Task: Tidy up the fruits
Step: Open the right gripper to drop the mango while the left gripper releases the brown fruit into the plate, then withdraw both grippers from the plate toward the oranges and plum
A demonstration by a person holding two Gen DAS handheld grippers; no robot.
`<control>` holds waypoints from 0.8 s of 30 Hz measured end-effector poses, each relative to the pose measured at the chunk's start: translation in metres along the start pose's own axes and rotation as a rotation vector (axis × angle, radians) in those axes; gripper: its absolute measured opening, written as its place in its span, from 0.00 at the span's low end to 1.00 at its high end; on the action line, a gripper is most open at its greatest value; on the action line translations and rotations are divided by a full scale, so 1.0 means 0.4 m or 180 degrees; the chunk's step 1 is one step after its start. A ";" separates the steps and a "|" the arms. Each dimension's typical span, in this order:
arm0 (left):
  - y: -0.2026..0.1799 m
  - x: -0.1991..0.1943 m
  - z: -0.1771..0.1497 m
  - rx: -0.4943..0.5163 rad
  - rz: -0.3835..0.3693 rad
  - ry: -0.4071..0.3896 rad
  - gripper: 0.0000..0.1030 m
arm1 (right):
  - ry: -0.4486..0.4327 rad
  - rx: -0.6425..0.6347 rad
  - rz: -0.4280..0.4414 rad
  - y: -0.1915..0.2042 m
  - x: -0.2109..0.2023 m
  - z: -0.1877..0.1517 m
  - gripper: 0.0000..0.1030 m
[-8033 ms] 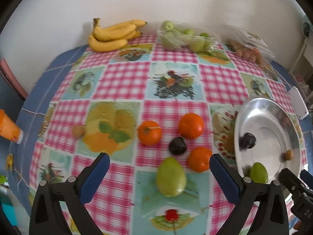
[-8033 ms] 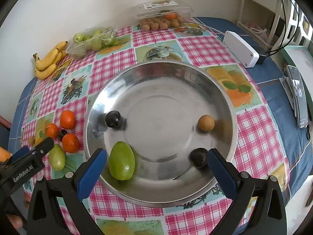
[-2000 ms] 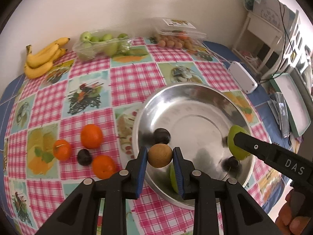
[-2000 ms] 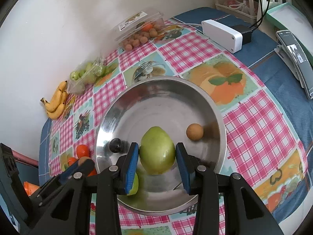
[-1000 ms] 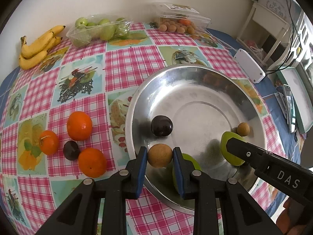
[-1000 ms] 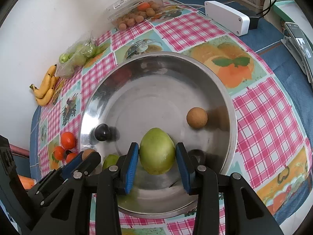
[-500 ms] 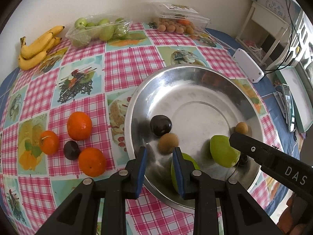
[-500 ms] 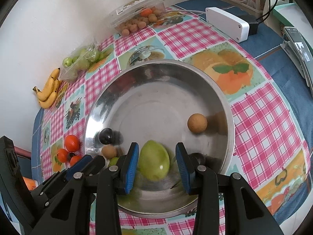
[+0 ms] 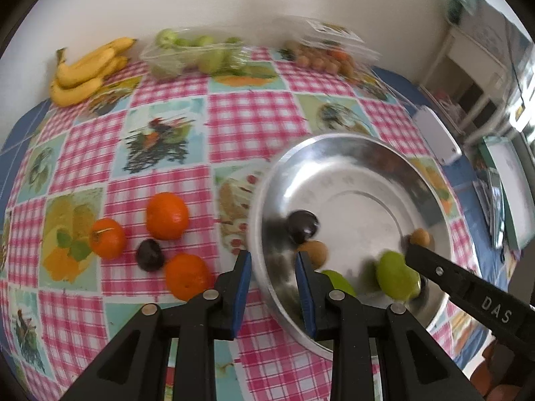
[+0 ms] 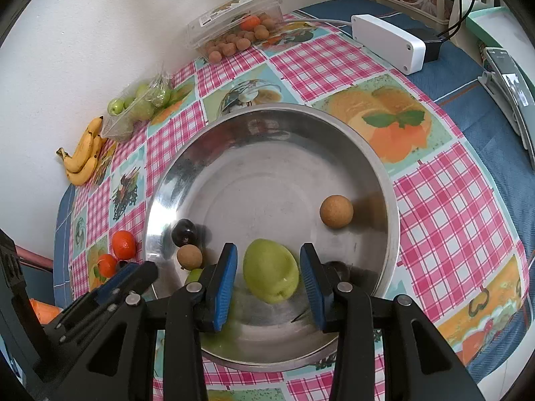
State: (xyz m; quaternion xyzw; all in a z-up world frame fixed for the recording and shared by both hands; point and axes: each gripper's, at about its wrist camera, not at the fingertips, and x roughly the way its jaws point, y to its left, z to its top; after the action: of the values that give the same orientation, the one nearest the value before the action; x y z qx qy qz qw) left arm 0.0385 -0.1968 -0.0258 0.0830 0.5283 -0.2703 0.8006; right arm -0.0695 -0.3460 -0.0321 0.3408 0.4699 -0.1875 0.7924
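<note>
Part of what we see is hard to read: the left wrist view is smeared by motion, so the steel bowl [image 9: 337,147] and the fruit in it look soft-edged, and a second green fruit [image 9: 339,280] shows only as a sliver behind the left gripper's [image 9: 272,280] pad. In the right wrist view a dark fruit [image 10: 336,267] near the bowl's front wall is mostly hidden by the right gripper [image 10: 269,280]. A second ago we held a small brown fruit [image 9: 314,252] in the left jaws and a green mango [image 10: 270,274] in the right; now both lie loose in the bowl, the brown fruit touching a dark plum [image 9: 302,225]. Our left jaws stand narrow and empty over the bowl's rim; our right jaws flank the mango with clear gaps, gripping nothing. The mango is smooth, pale green and dimpled. Three oranges [image 9: 167,215] and a dark fruit [image 9: 149,254] wait on the checked cloth [image 9: 247,123].
</note>
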 end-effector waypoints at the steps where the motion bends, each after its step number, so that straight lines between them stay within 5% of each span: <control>1: 0.014 -0.003 0.002 -0.0087 0.0040 -0.0017 0.29 | -0.0002 -0.0001 -0.0004 0.000 0.000 0.000 0.39; 16: 0.143 -0.002 0.004 -0.0694 0.0290 -0.0005 0.30 | -0.0080 -0.0136 -0.0174 0.014 -0.015 0.002 0.39; 20: 0.146 0.004 0.002 -0.0718 0.0339 0.0024 0.57 | -0.0111 -0.0217 -0.0280 0.021 -0.014 0.004 0.40; 24: 0.145 0.006 0.002 -0.0698 0.0411 0.0028 0.63 | -0.0101 -0.0303 -0.0450 0.027 -0.007 0.006 0.49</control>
State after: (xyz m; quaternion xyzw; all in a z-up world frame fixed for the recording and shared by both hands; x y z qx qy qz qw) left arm 0.0700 -0.1491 -0.0364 0.0299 0.5517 -0.1585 0.8183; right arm -0.0627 -0.3400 -0.0251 0.2656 0.4886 -0.2258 0.7998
